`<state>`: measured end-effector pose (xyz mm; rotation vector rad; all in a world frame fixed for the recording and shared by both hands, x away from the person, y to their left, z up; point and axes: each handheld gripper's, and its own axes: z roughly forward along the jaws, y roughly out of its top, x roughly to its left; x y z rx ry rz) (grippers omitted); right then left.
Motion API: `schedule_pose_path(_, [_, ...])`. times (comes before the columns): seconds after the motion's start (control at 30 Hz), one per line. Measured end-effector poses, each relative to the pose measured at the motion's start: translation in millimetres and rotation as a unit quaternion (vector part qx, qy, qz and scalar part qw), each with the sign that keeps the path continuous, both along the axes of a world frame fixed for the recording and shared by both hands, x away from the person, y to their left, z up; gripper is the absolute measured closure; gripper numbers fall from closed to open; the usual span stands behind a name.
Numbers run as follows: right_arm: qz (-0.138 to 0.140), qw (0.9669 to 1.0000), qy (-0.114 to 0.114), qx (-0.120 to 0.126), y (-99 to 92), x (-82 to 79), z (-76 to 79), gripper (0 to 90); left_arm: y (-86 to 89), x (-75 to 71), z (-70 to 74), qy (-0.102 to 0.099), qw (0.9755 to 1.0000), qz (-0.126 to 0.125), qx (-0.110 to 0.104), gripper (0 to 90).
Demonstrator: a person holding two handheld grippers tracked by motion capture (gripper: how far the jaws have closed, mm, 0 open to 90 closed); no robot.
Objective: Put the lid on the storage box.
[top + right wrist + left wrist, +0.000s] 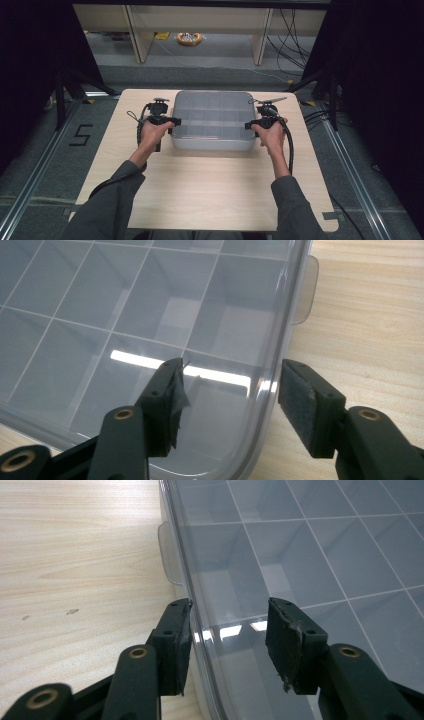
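Nearest the camera in the high view, both sleeves are cut off at the bottom edge, and the forearms reach forward over the bare pale wood worktop (pixel 210 185). The left gripper (pixel 170 121) and the right gripper (pixel 250 125) sit at the two short ends of a clear plastic compartment box (pixel 212 122), which lies flat in the far half of the worktop, midway between its sides. From this height the jaw tips are too small to read.

In the left gripper view, the left gripper (pixel 227 640) stands part open, astride the box's rounded rim: one jaw is outside the wall, against or just beside it, and the other is over the lid (pixel 320 555). Whether either pad presses cannot be told. A small latch tab (pixel 169 555) juts from the wall farther along.

In the right gripper view, the right gripper (pixel 232 405) is likewise part open across the rim, the outer pad clear of the wall, the inner one above the lid; its frayed pad hides any contact. A latch tab (pixel 306 290) shows beyond. Glare blurs the compartments.

Past the worktop, a yellowish coil (pixel 189 38) lies on the floor, indistinct.
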<state>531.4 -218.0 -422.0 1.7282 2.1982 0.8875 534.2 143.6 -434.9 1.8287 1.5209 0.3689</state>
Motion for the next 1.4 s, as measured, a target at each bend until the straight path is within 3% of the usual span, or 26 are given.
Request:
schedule_pose_path(0.13, [-0.011, 0.9999, -0.005, 0.007, -1.9, -0.7, -2.6, 45.7, 1.9, 0.6, -0.4, 0.004, 1.0000, -0.001, -0.008, 52.4])
schedule_pose_path(0.17, [0.004, 0.9998, -0.005, 0.017, -6.9, -0.6, -4.3, 45.9, 2.9, 0.7, -1.0, 0.004, 0.9999, -0.001, -0.011, 52.4])
schedule_pose_path(0.2, [-0.008, 0.9994, 0.010, 0.031, -5.3, -2.3, -3.1, 46.1, 2.9, 0.7, -1.0, 0.004, 0.9999, -0.001, -0.011, 52.4])
schedule_pose_path(0.33, [-0.014, 0.9992, 0.003, 0.036, -6.7, -3.6, -5.7, 46.1, 3.3, 0.4, -1.7, 0.002, 0.9999, -0.002, -0.012, 52.4])
schedule_pose_path(0.47, [-0.013, 0.9993, -0.002, 0.034, -6.7, -4.9, -6.2, 46.1, 3.4, -0.1, -1.8, 0.001, 0.9999, -0.002, -0.012, 52.5])
schedule_pose_path(0.6, [0.000, 0.9999, -0.011, 0.013, -3.9, -8.5, -3.8, 46.1, 4.2, -4.1, -1.5, -0.005, 0.9999, -0.015, -0.002, 52.6])
schedule_pose_path(0.63, [-0.010, 0.9998, -0.002, 0.016, -1.1, -11.7, -2.8, 46.1, 4.4, -4.8, -0.8, -0.001, 0.9999, -0.015, -0.003, 52.6])
schedule_pose_path(0.7, [-0.017, 0.9998, -0.012, 0.005, -1.5, -12.6, -3.6, 46.1, 5.3, -6.7, -0.8, -0.002, 0.9998, -0.018, -0.002, 53.3])
schedule_pose_path(0.73, [-0.001, 0.9998, -0.016, 0.007, -4.1, -13.3, -4.5, 46.2, 5.4, -8.9, -0.2, -0.001, 0.9998, -0.022, 0.002, 53.3])
schedule_pose_path(0.8, [-0.006, 0.9999, -0.016, -0.002, -4.6, -15.0, -4.0, 46.4, 5.8, -9.1, -0.3, -0.002, 0.9997, -0.024, 0.003, 53.3])
schedule_pose_path(0.83, [-0.023, 0.9994, -0.013, 0.024, -1.4, -17.6, -4.0, 48.1, 6.5, -11.0, -0.3, 0.001, 0.9997, -0.023, -0.002, 53.3])
schedule_pose_path(0.93, [-0.001, 0.9996, -0.019, 0.022, -8.1, -19.7, -3.4, 47.9, 9.4, -13.9, -0.4, 0.003, 0.9996, -0.027, -0.002, 51.7])
schedule_pose_path(1.07, [-0.012, 0.9992, -0.024, 0.029, -11.0, -23.5, -0.6, 44.1, 14.8, -17.9, 0.5, 0.001, 0.9994, -0.033, -0.012, 48.2])
schedule_pose_path(1.1, [-0.033, 0.9975, -0.015, 0.060, -6.6, -27.3, 3.2, 43.5, 15.5, -19.3, 1.4, -0.003, 0.9993, -0.033, -0.014, 47.9])
schedule_pose_path(1.13, [-0.026, 0.9980, -0.030, 0.048, -8.8, -27.8, 3.8, 42.6, 16.4, -20.8, 2.6, -0.003, 0.9992, -0.035, -0.018, 47.4])
schedule_pose_path(1.17, [-0.026, 0.9980, -0.030, 0.048, -8.8, -27.8, 3.8, 42.6, 16.4, -20.8, 2.6, -0.003, 0.9992, -0.035, -0.018, 46.8])
schedule_pose_path(1.2, [-0.011, 0.9976, -0.047, 0.050, -12.3, -28.8, 5.7, 41.1, 18.4, -24.0, 4.8, -0.006, 0.9989, -0.041, -0.021, 46.5])
schedule_pose_path(1.23, [-0.011, 0.9976, -0.047, 0.050, -12.3, -28.8, 5.7, 41.1, 18.4, -24.0, 4.8, -0.006, 0.9989, -0.041, -0.021, 46.1])
schedule_pose_path(1.27, [0.003, 0.9961, -0.061, 0.063, -13.6, -32.9, 8.0, 41.6, 19.4, -26.6, 6.5, -0.007, 0.9988, -0.042, -0.025, 45.7])
schedule_pose_path(1.4, [0.005, 0.9956, -0.068, 0.064, -12.2, -41.3, 9.6, 41.7, 22.8, -34.6, 9.3, -0.007, 0.9983, -0.052, -0.025, 45.1])
